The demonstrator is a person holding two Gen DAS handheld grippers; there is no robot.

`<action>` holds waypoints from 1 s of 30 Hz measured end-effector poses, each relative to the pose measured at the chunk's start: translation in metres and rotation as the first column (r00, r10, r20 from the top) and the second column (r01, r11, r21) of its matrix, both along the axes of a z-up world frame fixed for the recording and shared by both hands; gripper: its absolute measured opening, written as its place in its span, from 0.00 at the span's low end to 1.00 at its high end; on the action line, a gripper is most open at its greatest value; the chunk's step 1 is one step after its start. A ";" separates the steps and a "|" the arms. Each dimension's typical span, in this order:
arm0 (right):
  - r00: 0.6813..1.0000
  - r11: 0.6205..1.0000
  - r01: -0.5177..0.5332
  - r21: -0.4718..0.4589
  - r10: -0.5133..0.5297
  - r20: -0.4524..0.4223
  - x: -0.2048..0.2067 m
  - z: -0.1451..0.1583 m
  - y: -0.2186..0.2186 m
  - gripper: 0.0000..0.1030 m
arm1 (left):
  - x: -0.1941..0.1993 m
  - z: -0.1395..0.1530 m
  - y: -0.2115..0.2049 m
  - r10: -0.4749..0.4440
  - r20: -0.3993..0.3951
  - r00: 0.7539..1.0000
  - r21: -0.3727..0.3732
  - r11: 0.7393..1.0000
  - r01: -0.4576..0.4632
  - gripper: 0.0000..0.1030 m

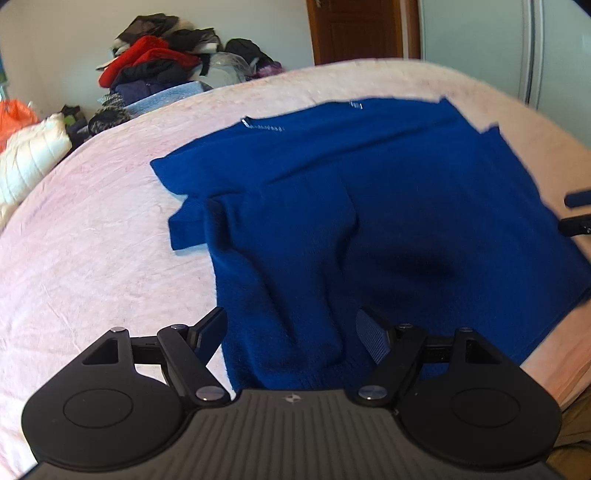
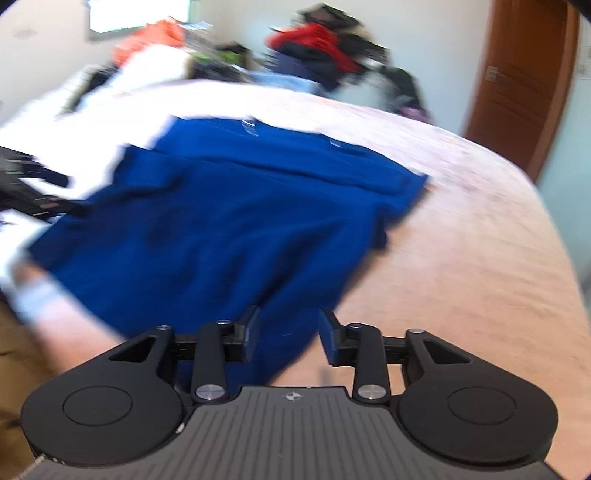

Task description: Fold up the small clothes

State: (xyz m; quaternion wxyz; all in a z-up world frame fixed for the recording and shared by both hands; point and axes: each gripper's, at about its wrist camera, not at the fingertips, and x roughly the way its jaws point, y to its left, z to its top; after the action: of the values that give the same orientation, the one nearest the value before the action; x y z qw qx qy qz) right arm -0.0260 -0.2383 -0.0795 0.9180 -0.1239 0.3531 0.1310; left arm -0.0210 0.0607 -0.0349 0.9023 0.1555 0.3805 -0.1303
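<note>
A blue sweater lies spread on a pink bed, its near hem rumpled. My left gripper is open, its fingers on either side of the sweater's near left hem, with cloth bunched between them. In the right wrist view, which is blurred, the same sweater lies on the bed. My right gripper is open over the sweater's near right corner, with cloth lying between the fingers. The right gripper's tip shows at the right edge of the left wrist view.
A heap of red, black and blue clothes sits behind the bed's far side. A white padded item and an orange bag lie at far left. A brown door stands at the back.
</note>
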 end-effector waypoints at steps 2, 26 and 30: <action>0.998 0.996 -0.053 -0.075 0.051 -0.031 0.002 -0.014 0.016 0.53 | -0.002 -0.009 -0.003 -0.005 0.000 1.000 0.040 0.999 0.005 0.75; 0.971 0.802 0.106 0.588 0.044 -0.235 -0.018 -0.023 -0.070 0.68 | -0.002 -0.010 0.086 0.022 -0.178 0.984 -0.366 0.926 -0.087 0.79; 0.964 0.736 0.074 0.673 0.121 -0.239 -0.004 -0.027 -0.061 0.67 | -0.005 -0.011 0.070 -0.040 -0.180 0.983 -0.413 0.910 -0.039 0.79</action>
State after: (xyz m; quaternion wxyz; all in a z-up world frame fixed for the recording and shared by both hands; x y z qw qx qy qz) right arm -0.0305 -0.2997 -0.1065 0.8421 0.2323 0.3999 0.2774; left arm -0.0259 0.1312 -0.0458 0.8754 -0.0523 0.4262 -0.2223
